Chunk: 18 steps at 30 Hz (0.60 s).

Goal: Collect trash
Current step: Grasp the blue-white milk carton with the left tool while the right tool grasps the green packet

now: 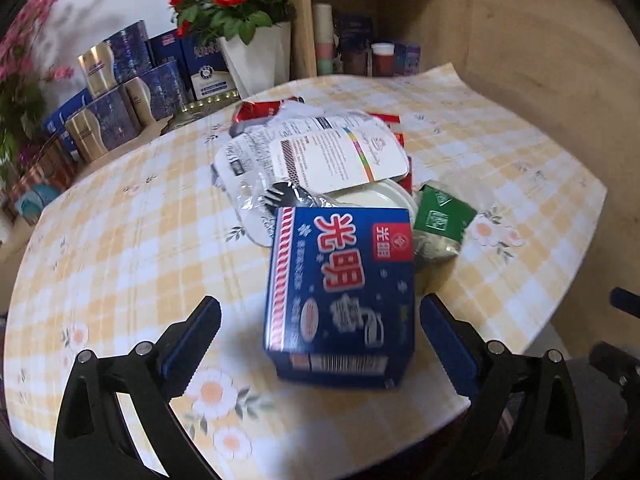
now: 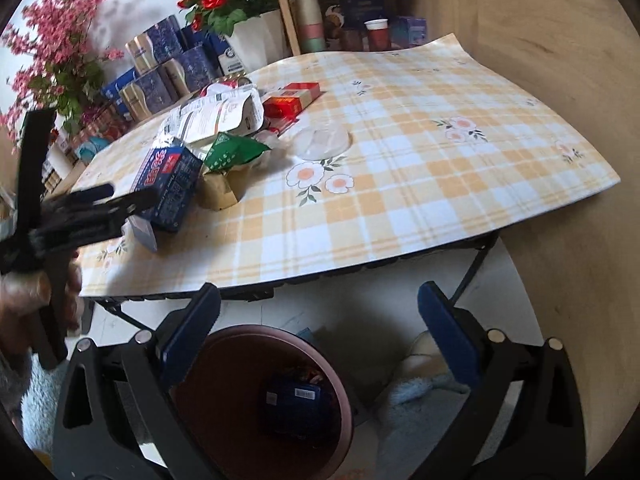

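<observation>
A blue carton [image 1: 340, 280] with red and white lettering lies on the checked tablecloth [image 1: 120, 240]. My left gripper [image 1: 320, 340] stands open around it, and neither pad touches its sides. Behind the carton lie a green packet [image 1: 440, 216], a white printed tray lid [image 1: 340, 152], a black plastic fork [image 1: 280, 194] and red wrapping [image 1: 256, 110]. My right gripper [image 2: 320, 332] is open and empty. It hangs off the table's front edge, above a brown bin [image 2: 224, 360] on the floor. A dark blue carton [image 2: 296, 400] lies in the bin.
A clear plastic lid [image 2: 324, 142] and a red box [image 2: 292, 100] lie mid-table. A white pot of red roses [image 1: 260, 60], blue and gold tins [image 1: 120, 92] and a wooden shelf with cups [image 1: 324, 36] line the far side. A person's hand [image 2: 24, 292] shows at left.
</observation>
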Available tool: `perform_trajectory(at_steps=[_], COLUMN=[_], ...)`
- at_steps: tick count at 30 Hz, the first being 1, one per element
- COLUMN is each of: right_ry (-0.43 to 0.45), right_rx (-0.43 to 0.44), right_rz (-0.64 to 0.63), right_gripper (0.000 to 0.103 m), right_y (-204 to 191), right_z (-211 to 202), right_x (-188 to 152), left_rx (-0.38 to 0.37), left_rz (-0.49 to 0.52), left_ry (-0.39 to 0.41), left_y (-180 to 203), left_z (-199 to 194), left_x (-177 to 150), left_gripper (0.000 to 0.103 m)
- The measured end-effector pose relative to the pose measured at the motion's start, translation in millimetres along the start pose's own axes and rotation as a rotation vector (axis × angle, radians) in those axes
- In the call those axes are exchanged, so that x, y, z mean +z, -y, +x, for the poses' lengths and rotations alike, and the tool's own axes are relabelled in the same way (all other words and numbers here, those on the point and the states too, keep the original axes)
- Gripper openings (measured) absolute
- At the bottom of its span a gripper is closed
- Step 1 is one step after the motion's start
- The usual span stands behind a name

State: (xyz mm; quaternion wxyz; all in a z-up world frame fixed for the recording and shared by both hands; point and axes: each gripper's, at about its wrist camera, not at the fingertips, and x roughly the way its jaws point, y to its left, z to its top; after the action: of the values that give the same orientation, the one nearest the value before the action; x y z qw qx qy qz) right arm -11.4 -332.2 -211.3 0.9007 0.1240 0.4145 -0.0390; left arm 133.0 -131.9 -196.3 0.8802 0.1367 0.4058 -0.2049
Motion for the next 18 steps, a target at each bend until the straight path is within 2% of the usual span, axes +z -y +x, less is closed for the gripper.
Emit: perform_trajectory(at_steps=[3,7,8,9,13,18], right_ry=[-0.01,-0.016,-0.014,-0.011,-0.009,0.011], right_rx=[0.019,0.051,0.059,0.064,0.086,0.119], right_rz=[-0.001,-0.007,-0.018,-0.03,-0.049,-0.089], right_gripper=[0.097,0.097,0.097,0.097,0.097,0.097], right_y=[-0.3,-2.4,-4.4,-6.6,-14.2,-32.7], right_z=[2.0,4.4,4.9,5.2,10.2,21.3], right_x=[2.3,6.1,7.3,8.6,14.9,29.8], left_rx=[0.008,0.007,-0.005,-0.021,-0.076,-0.09], left_rz=[0.007,-0.042,-0.067,-0.079,-0.125,-0.166], left_ry=[-0.021,-0.057,-0.061,-0.059,-0.051,-0.021], left_y=[2.7,-6.3,-11.1,-12.6,-25.5,-38.0], left_z=[13.3,24.1,23.6,22.0,8.7,-16.6], left_x=[6.2,10.8,10.7,10.2,3.8,-8.0], left_gripper=[0.097,0.097,0.09,0.077,0.076,0.076])
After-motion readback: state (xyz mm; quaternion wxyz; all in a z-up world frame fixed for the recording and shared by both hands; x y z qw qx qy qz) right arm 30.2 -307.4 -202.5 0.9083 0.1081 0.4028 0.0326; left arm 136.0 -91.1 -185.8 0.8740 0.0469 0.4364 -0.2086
